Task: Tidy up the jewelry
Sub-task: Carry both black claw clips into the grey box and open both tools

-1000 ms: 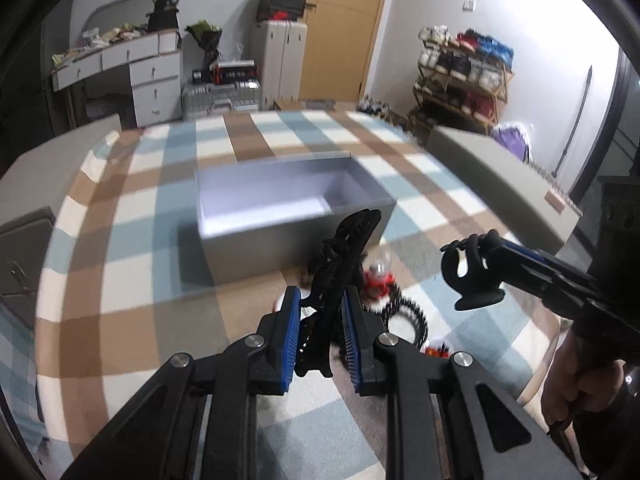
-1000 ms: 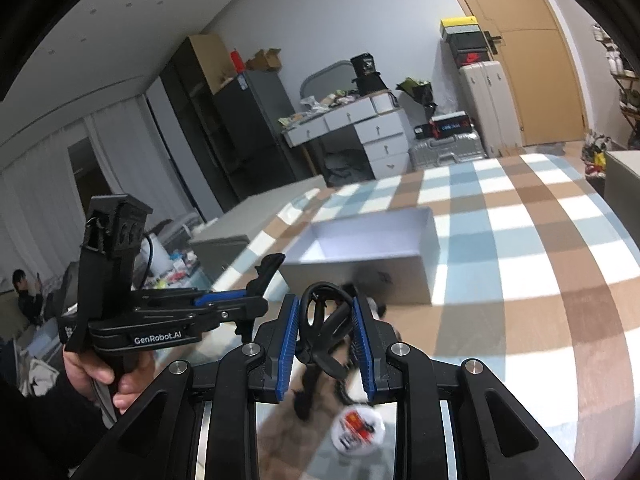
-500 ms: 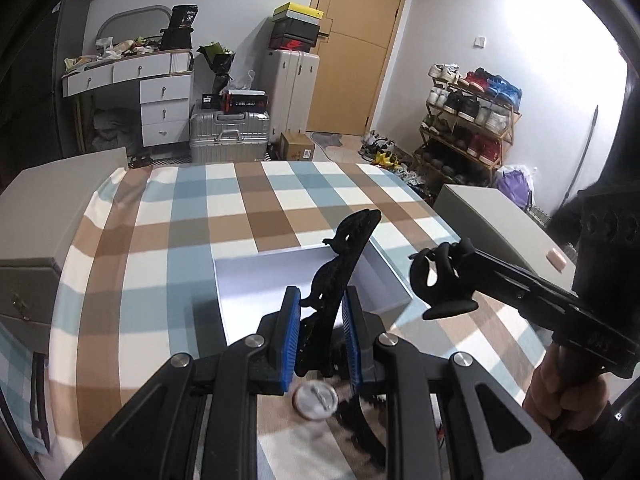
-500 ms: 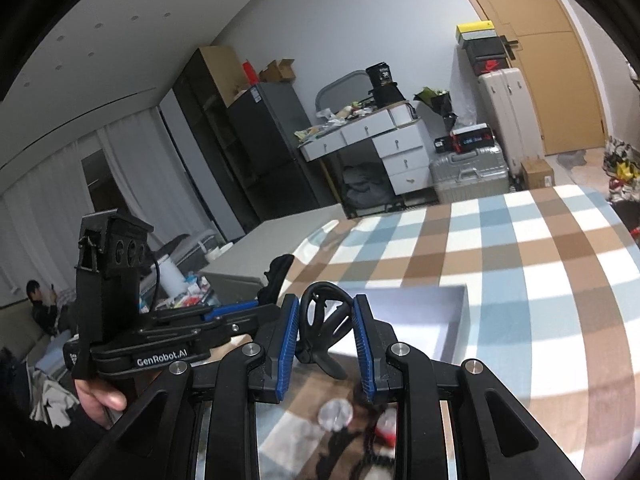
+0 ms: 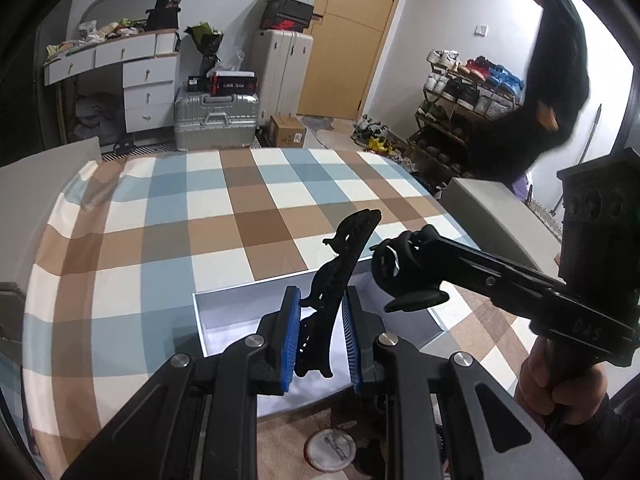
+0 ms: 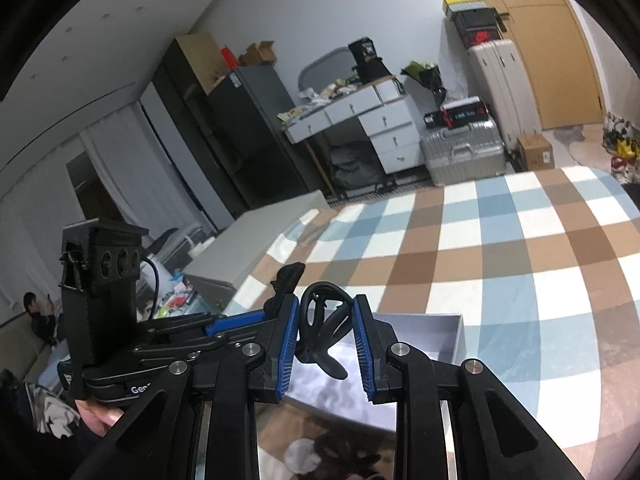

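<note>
gripping a long black hair clip [image 5: 334,292], the left gripper [image 5: 320,334] hovers over the grey box [image 5: 216,320]; right gripper [image 6: 326,346] clamps a round black clip [image 6: 324,328].

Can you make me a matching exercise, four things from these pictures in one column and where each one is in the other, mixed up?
Things:
1. long black hair clip
2. round black clip
3. white box
4. round white badge

Places:
A. lying on the checked cloth, near side of the box
B. held in the right gripper
C. held in the left gripper
D. open, on the checked cloth under both grippers

Pairs: 1-C, 2-B, 3-D, 4-A
</note>
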A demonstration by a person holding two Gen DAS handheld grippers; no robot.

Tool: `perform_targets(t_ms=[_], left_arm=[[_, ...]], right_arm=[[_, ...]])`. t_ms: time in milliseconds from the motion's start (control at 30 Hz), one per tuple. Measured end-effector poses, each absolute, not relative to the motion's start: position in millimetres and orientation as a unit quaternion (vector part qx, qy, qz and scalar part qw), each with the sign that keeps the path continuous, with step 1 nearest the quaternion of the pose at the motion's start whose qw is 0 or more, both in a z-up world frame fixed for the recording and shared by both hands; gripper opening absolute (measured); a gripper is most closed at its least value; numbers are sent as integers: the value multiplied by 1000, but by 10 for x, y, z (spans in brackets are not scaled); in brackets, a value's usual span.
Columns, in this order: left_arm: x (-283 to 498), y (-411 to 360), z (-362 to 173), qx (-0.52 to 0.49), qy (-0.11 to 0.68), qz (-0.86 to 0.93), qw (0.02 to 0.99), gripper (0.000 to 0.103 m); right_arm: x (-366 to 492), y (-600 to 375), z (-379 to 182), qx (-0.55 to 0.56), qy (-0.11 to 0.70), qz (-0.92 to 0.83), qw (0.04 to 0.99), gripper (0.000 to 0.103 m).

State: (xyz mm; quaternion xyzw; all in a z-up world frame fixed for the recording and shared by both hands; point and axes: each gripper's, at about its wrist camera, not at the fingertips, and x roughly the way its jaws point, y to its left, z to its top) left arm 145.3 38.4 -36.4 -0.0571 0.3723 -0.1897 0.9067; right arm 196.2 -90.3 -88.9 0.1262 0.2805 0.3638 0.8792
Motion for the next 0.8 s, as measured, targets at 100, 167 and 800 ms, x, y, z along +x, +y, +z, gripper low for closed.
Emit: perform_targets(t_ms=[100,167,800], left_arm=[[1516,380,-451,-62,390,-199,897,16],[1552,374,-478,-68,399,-204,892,16],[1695,363,-639,-62,431,-204,877,16]], right_arm=[[2032,-868,-972,119,295,363,876,26],[2068,-849,-1011,115,303,361,874,26],[2166,-585,-1177,43,341,323,882,26]])
